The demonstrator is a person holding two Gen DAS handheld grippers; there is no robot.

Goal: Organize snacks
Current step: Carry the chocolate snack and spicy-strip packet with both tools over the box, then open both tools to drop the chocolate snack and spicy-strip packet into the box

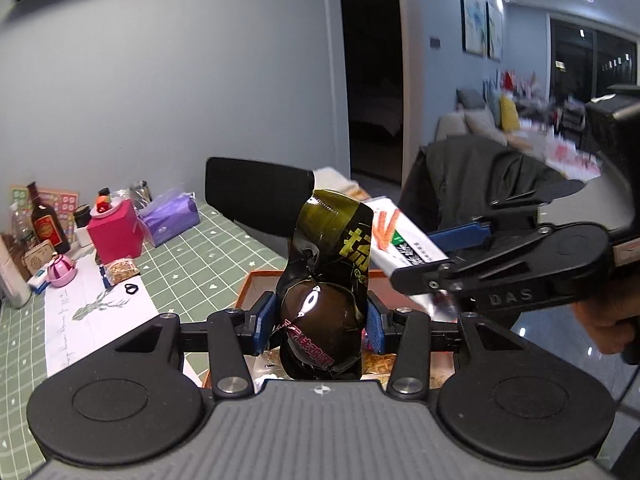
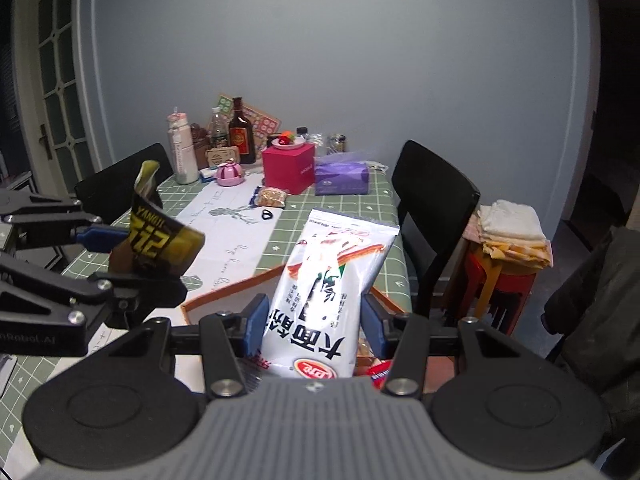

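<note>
My left gripper point(image 1: 320, 322) is shut on a dark glossy snack packet point(image 1: 326, 280) with yellow lettering, held upright above an orange-rimmed box point(image 1: 256, 276). In the right wrist view that same dark packet point(image 2: 160, 244) hangs at the left, in the left gripper point(image 2: 116, 256). My right gripper point(image 2: 314, 322) is shut on a tall white snack bag point(image 2: 324, 292) with orange and green print, lifted over the orange-rimmed box point(image 2: 224, 292). From the left wrist view the white bag point(image 1: 404, 240) sits in the right gripper point(image 1: 432, 258) just right of the dark packet. More snacks lie in the box beneath.
The green checked tablecloth point(image 2: 344, 204) carries a white runner, a small bag of nuts point(image 2: 272, 197), a pink box point(image 2: 288, 170), a purple tissue pack point(image 2: 341, 178) and bottles point(image 2: 241, 136) at the far end. Black chairs point(image 2: 432, 216) flank the table; a stool with folded towels point(image 2: 508, 232) stands right.
</note>
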